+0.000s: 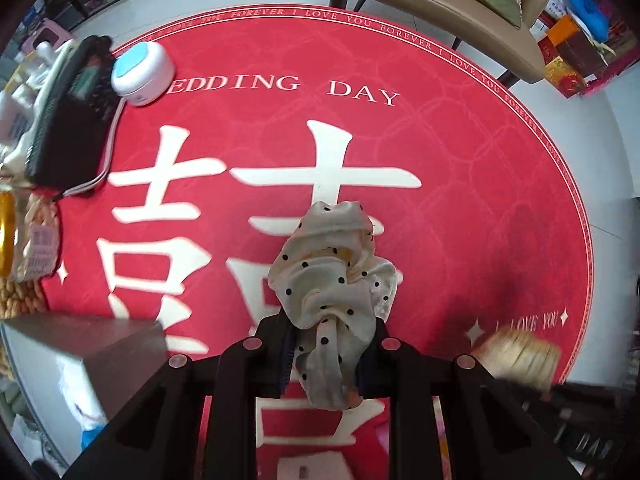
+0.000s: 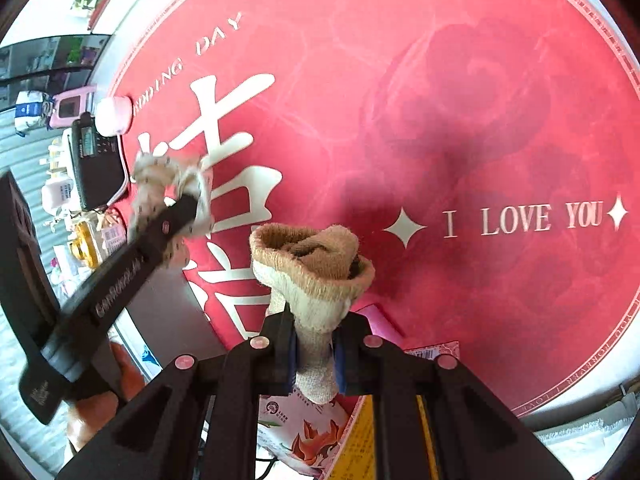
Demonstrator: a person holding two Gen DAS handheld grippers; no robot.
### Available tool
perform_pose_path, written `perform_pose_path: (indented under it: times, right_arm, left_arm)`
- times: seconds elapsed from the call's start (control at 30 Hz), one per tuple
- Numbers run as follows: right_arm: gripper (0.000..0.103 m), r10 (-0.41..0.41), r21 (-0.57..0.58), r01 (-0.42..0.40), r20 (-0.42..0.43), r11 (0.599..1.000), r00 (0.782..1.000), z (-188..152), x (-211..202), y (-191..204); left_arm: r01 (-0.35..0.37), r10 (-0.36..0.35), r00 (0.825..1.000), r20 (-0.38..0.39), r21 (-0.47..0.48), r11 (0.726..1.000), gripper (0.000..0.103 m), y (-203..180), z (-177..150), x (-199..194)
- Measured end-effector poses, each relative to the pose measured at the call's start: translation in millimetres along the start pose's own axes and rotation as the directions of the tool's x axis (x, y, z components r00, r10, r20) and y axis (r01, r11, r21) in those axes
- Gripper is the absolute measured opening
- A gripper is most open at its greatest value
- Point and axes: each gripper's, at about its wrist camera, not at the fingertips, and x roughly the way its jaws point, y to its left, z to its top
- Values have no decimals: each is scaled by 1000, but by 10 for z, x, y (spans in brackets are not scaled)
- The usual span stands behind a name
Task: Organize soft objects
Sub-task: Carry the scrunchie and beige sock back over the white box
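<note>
On the left side of the table we see a black phone and a small white and blue pot beside it, both sitting at the edge of the big red mat. A brown box stands close to us on that side.

In the middle, our left gripper is squeezed tight on a cream scarf with black dots. The scarf is bunched up and held in the air above the mat — it is not lying down.

Going right, our right gripper is squeezed tight on a sock. The sock is cream with a fuzzy tan cuff, and the cuff flops open on top. It is up off the mat too. From the right camera we can also see the left gripper and its scarf off to the side, a bit blurry.

So we think we are in the carrying step — both soft things are picked up, and neither one has been put down yet.

Next we need a spot for them. We cannot tell from here where the soft things should go. The move calls for a steady carry, a slow lowering, and letting go only when each thing rests on something.
</note>
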Motion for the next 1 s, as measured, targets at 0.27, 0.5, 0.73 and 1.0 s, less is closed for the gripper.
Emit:
perform_pose_path:
  times: [0.27,0.5,0.73,1.0]
  right_arm:
    - [15,-14,40,11,69,999,998,-180,-293,-86]
    - [15,-37,129,15,170,992,985,-399,-620,-286]
    - [15,-42,187,-1,226,982,973,-670,-893,-527]
    - [15,-77,242,4,292,970,953,-1045,-1229,-780]
  left_arm:
    - [58,-58,998,5,44,997,24,-79,-391,-216]
    - [96,-94,995,-21,124,988,24,-255,-939,-515]
    - [107,-97,993,-61,188,976,24,-421,-1360,-650]
    - [111,-91,992,-90,253,961,24,-526,-1722,-788]
